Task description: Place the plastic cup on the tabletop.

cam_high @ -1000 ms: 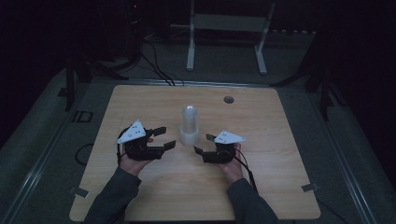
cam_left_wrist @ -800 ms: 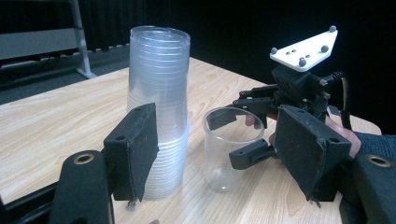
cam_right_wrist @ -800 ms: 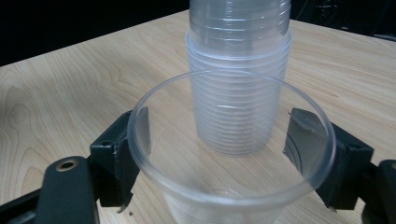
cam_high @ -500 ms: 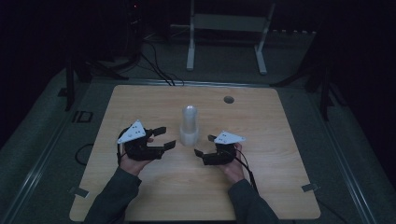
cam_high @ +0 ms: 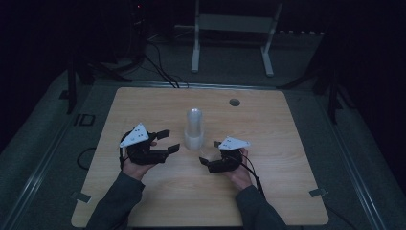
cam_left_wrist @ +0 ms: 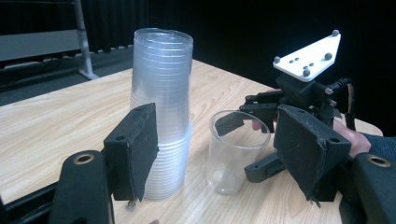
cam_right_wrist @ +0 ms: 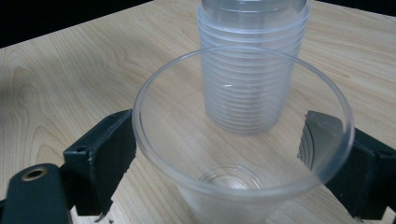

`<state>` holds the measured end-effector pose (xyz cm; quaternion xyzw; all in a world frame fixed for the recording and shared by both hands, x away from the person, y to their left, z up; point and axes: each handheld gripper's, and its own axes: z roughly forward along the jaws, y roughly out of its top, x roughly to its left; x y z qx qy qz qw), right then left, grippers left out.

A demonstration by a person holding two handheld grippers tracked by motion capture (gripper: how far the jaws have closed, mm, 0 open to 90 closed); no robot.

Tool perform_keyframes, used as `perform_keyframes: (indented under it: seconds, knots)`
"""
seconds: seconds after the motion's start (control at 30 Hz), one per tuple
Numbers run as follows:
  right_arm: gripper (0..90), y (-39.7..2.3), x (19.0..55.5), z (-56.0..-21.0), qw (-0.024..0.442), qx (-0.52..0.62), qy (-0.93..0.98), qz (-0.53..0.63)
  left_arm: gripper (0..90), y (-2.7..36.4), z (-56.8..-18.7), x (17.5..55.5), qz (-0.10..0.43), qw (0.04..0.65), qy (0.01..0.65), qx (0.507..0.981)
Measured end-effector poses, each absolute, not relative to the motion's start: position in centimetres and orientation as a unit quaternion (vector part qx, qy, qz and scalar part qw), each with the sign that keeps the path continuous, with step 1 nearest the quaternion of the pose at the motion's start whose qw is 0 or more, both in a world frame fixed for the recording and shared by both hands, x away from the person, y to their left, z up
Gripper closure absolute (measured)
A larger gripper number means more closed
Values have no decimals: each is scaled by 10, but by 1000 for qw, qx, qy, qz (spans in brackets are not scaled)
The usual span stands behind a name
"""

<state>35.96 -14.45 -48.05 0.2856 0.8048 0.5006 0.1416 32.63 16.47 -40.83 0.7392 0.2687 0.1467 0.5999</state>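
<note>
The left gripper (cam_high: 168, 141) is hovering over the tabletop (cam_high: 143, 103) with its fingers (cam_left_wrist: 135, 149) standing apart and empty, just left of the stack of clear cups (cam_high: 194, 128), which is standing upright near the middle. To the right of the stack, a single clear cup (cam_left_wrist: 233, 151) is standing upright on the wood, between the fingers (cam_right_wrist: 100, 156) of the right gripper (cam_high: 208, 152). Those fingers have just been opening around it and are now sitting at its sides, seemingly no longer squeezing. The cup is probably being released, so one cup is now separated from the stack and set down.
</note>
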Motion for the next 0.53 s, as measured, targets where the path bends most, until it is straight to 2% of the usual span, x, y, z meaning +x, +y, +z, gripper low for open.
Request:
perform_keyframes:
  seconds: [0.53]
  knots:
    - [110,-158,352,-479,150,291,800,502,306,165,-408,327,148,600,270,738]
